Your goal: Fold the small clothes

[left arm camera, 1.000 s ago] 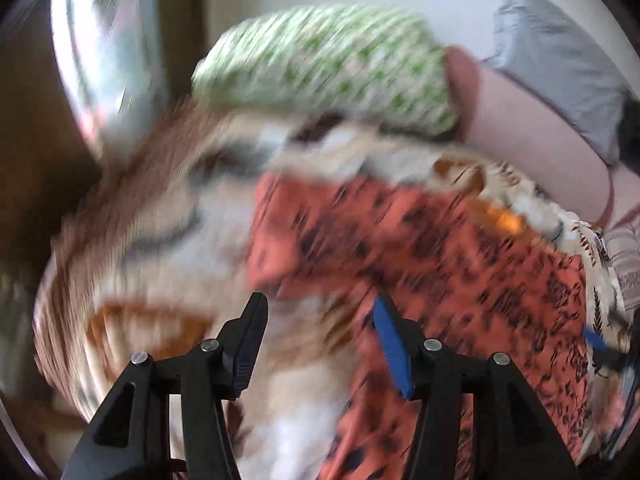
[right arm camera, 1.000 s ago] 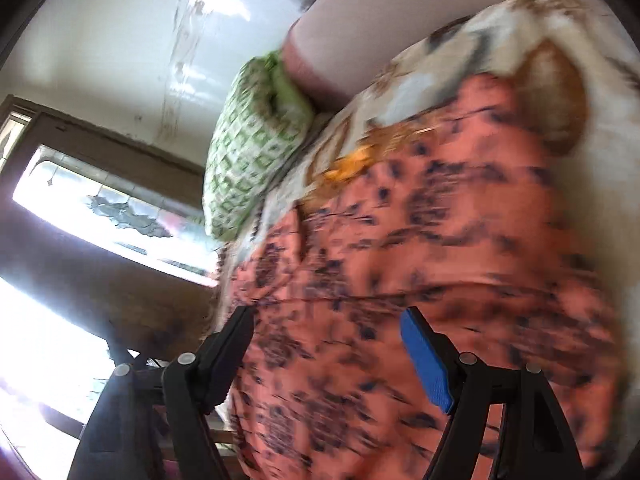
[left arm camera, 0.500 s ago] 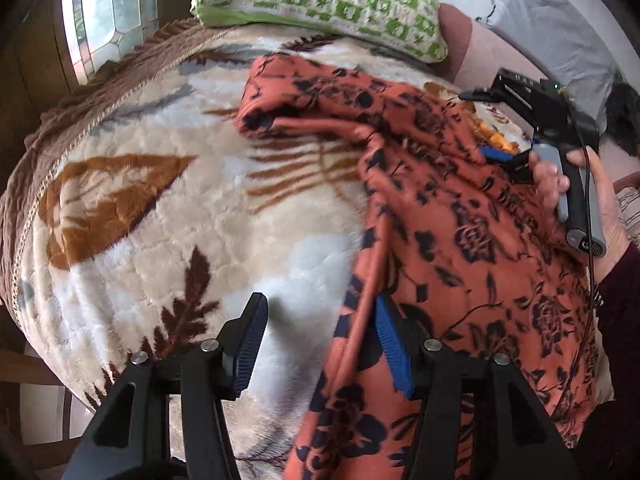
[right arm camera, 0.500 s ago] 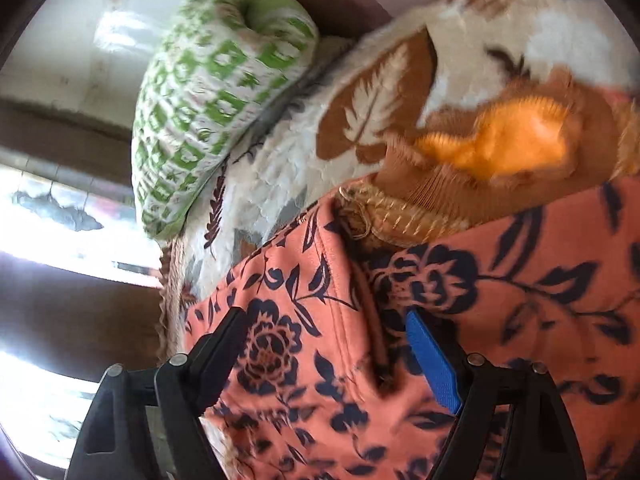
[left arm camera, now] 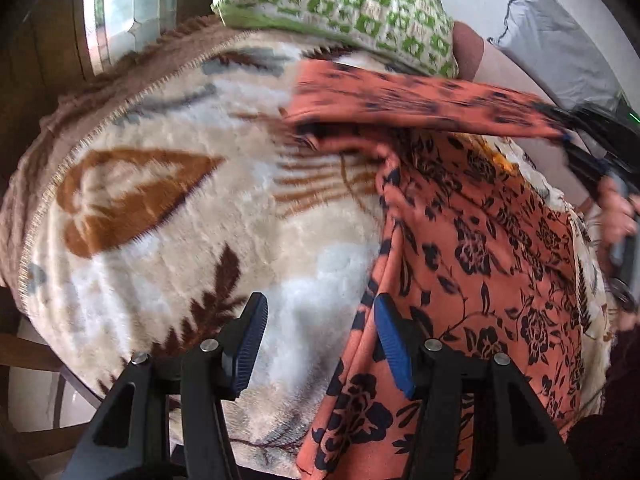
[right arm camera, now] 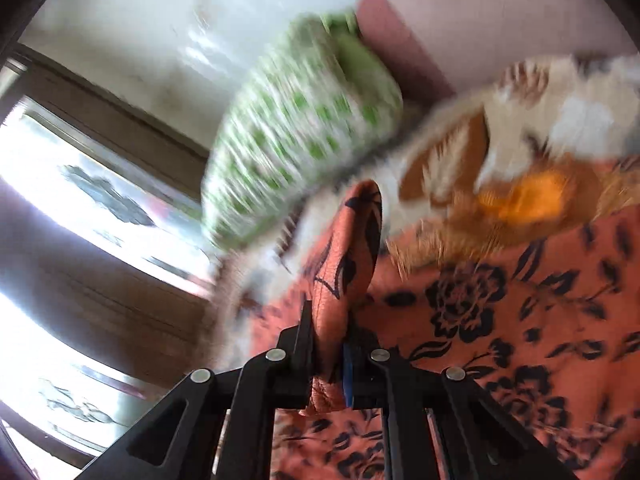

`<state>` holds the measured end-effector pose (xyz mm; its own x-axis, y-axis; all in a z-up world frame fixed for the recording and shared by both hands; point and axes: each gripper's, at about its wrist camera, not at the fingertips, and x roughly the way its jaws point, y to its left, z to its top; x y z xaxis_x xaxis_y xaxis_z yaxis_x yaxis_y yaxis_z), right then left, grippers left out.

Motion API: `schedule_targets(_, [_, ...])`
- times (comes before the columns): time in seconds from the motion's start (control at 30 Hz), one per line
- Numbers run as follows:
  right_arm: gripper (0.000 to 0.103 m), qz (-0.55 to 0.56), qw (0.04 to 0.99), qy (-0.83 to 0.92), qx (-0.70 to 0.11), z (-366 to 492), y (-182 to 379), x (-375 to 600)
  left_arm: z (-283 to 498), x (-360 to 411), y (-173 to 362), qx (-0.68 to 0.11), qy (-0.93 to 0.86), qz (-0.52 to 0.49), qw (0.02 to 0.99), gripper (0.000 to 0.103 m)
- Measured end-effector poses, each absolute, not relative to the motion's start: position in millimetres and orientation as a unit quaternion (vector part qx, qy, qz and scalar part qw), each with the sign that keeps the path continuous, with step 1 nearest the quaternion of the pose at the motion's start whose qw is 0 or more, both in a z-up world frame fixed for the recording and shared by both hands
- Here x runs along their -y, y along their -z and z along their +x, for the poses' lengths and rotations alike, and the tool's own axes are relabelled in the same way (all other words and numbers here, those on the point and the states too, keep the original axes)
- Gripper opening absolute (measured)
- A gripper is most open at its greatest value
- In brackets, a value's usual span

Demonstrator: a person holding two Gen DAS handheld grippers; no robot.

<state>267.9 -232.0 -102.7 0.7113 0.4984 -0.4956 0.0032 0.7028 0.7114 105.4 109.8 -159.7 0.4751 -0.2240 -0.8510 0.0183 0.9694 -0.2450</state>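
Observation:
An orange garment with dark flowers (left arm camera: 480, 248) lies spread on a plush leaf-patterned blanket (left arm camera: 168, 208). My right gripper (right arm camera: 328, 336) is shut on a fold of that garment (right arm camera: 348, 248), which stands up between its jaws. In the left wrist view the right gripper (left arm camera: 568, 140) holds the far strip of cloth lifted and stretched above the bed, with a hand (left arm camera: 616, 212) on its handle. My left gripper (left arm camera: 318, 340) is open just above the blanket. Its right finger (left arm camera: 390, 344) sits at the garment's near left edge; nothing is pinched between its pads.
A green-and-white patterned pillow (left arm camera: 344, 8) lies at the head of the bed by a pink headboard (left arm camera: 468, 52). A window (left arm camera: 120, 12) is at the far left. Grey cloth (left arm camera: 560, 52) hangs at the far right. A small orange-brown garment (right arm camera: 528, 200) lies beyond the floral one.
My right gripper closed on a fold of the orange garment and lifted it to the right. My left gripper sank closer to the garment's near left edge.

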Motion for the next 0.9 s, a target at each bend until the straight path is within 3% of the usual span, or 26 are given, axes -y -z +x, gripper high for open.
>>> schedule_targets(0.17, [0.011,0.356,0.882,-0.079,-0.299,216.2,70.9,332.1,111.8,-93.8,136.2,-0.489,0.073,-0.091,0.865,0.057])
schedule_targets(0.37, [0.013,0.38,0.849,0.034,-0.366,179.2,135.5,438.7,117.0,-53.3,134.3,-0.499,0.089,-0.06,0.86,0.057])
schedule_targets(0.47, [0.019,0.438,0.784,0.043,-0.437,177.1,186.1,467.1,126.7,-25.8,136.2,-0.508,0.094,-0.032,0.856,0.057])
schedule_targets(0.5, [0.026,0.444,0.769,0.052,-0.456,174.7,198.2,471.4,129.9,-19.1,135.4,-0.508,0.095,-0.024,0.856,0.057])
schedule_targets(0.67, [0.041,0.426,0.8,0.073,-0.416,147.1,191.0,484.4,165.2,10.4,129.1,-0.499,0.09,0.015,0.862,0.057])
schedule_targets(0.7, [0.053,0.416,0.812,0.08,-0.402,140.3,184.5,486.2,173.3,13.9,127.9,-0.496,0.086,0.019,0.864,0.057])
schedule_targets(0.9, [0.055,0.375,0.868,0.014,-0.325,129.4,144.9,483.2,235.3,33.7,125.4,-0.486,0.058,0.019,0.872,0.057])
